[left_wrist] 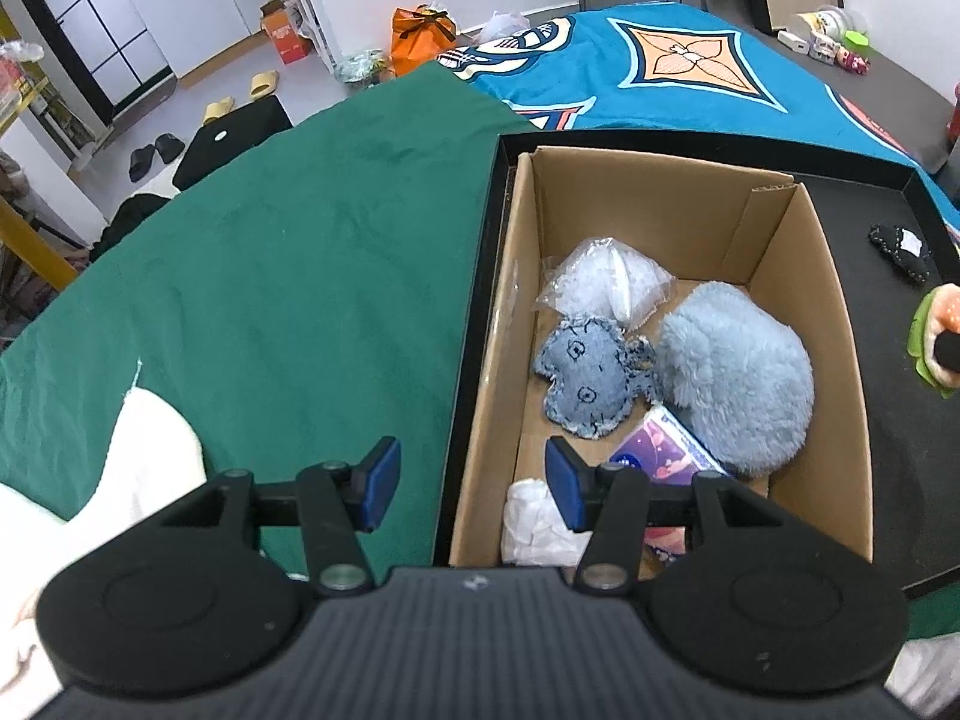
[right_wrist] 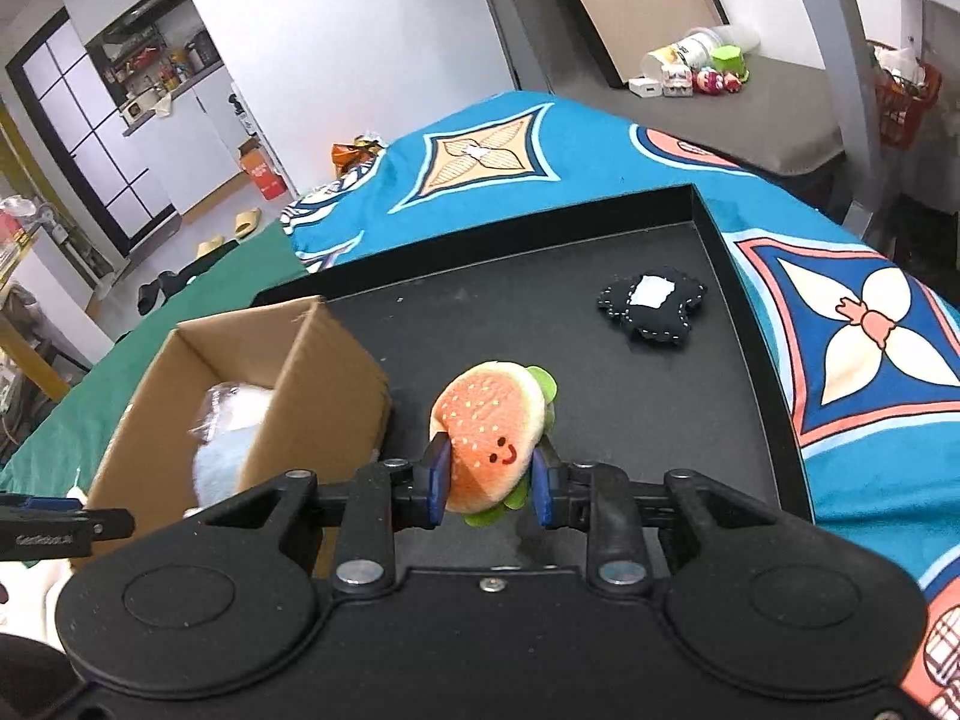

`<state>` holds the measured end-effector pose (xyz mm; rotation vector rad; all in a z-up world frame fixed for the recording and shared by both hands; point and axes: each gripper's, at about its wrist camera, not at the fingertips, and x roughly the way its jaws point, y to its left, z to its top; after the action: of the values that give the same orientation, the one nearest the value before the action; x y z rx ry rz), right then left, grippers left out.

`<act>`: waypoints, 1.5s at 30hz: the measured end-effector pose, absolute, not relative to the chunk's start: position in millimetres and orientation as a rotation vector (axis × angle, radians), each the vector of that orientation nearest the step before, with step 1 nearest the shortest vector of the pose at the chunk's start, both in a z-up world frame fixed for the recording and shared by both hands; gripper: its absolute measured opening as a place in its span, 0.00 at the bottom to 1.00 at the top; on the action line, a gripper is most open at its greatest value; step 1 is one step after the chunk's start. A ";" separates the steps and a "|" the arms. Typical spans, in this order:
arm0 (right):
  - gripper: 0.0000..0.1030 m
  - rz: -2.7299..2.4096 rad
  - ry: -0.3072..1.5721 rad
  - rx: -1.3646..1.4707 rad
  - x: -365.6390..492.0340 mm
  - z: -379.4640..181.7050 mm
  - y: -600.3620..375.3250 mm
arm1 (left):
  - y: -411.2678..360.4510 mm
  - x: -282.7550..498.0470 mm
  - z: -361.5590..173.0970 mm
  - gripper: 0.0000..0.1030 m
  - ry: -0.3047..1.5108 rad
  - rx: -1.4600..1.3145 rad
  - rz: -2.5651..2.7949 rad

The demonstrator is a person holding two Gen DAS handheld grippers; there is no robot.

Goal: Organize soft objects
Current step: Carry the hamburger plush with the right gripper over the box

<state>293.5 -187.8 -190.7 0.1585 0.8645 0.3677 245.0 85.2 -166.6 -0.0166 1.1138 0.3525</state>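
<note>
While the right hand-held gripper [right_wrist: 489,483] pinches a plush burger [right_wrist: 489,435] above a black tray [right_wrist: 744,324], the left hand-held gripper [left_wrist: 474,483] hangs spread and empty over a cardboard box [left_wrist: 834,324] at the tray's left edge. Green cloth [left_wrist: 288,276] and blue patterned cloth [right_wrist: 870,324] cover the table; beyond lies a pale floor [left_wrist: 240,66].

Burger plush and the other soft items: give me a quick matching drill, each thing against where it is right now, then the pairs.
Things:
1. burger plush
2. fluffy blue plush
3. black stitched plush
4. denim plush

Places:
A. lying loose on the black tray, outside the cardboard box
B. in the box, against its right wall
C. clamped between the right tongs, above the tray
D. in the box, beside the clear plastic bag

Pairs: 1-C, 2-B, 3-A, 4-D
</note>
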 end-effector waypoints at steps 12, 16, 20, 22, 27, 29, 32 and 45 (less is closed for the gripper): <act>0.26 0.404 0.758 0.154 274.3 -154.2 -181.4 | 90.1 228.0 -167.6 0.50 1.078 -0.052 0.316; 0.26 0.420 0.726 0.146 267.5 -144.8 -174.5 | 91.2 225.2 -167.4 0.50 1.054 -0.062 0.299; 0.26 0.454 0.701 0.128 262.6 -136.1 -163.4 | 89.9 224.0 -168.5 0.50 1.041 -0.057 0.271; 0.26 0.468 0.698 0.122 261.3 -133.5 -158.0 | 93.1 223.8 -170.7 0.49 1.046 -0.077 0.266; 0.26 0.494 0.704 0.093 257.0 -131.2 -141.1 | 100.1 222.8 -172.4 0.45 1.038 -0.129 0.254; 0.26 0.503 0.709 0.084 256.0 -131.2 -134.3 | 103.0 223.1 -173.7 0.41 1.040 -0.145 0.248; 0.26 0.518 0.719 0.073 254.4 -132.4 -124.7 | 107.6 222.6 -175.8 0.31 1.045 -0.175 0.244; 0.27 0.590 0.792 0.046 252.7 -139.4 -83.1 | 121.1 222.2 -182.4 0.16 1.054 -0.267 0.221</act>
<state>252.7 -83.1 -139.4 0.0464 0.7924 0.5896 222.2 121.1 -182.4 -0.2673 1.0538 0.2206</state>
